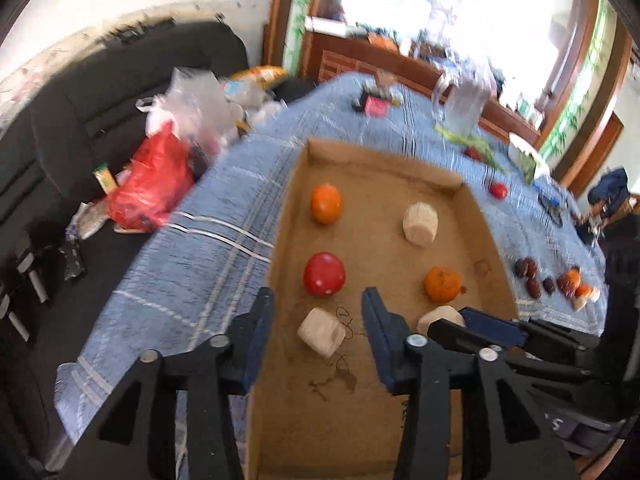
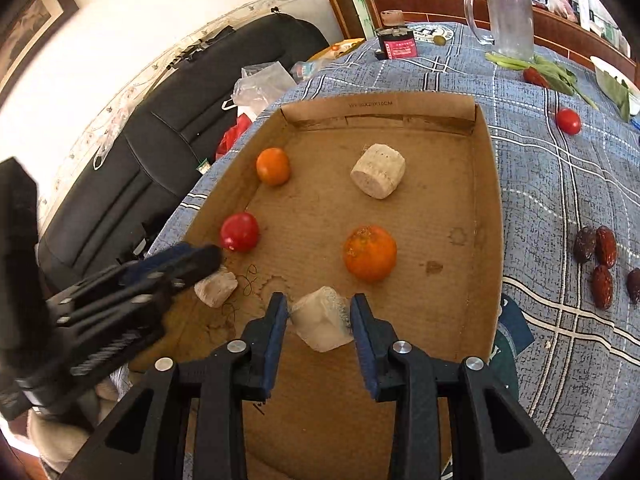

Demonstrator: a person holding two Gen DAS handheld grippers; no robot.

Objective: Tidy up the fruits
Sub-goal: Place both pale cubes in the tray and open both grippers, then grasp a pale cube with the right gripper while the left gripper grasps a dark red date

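Six pieces lie in the box (image 2: 486, 200), dates (image 2: 600, 256) outside.
Both grippers' jaws apart: left gripper (image 1: 318, 316) and right gripper (image 2: 320, 312) each straddle a pale chunk (image 2: 322, 318), unclamped.

Table under a blue plaid cloth (image 2: 560, 184). Cardboard tray (image 2: 486, 200) sits on it at centre. At 3 o'clock of the tray, a cluster of dark red dates (image 2: 598, 258). At 1 o'clock, one small red tomato (image 2: 568, 121), green leaves (image 2: 556, 72) (a red thing among them) and a glass mug (image 2: 508, 20). At 12 o'clock, a dark flask with a red label (image 2: 396, 44).
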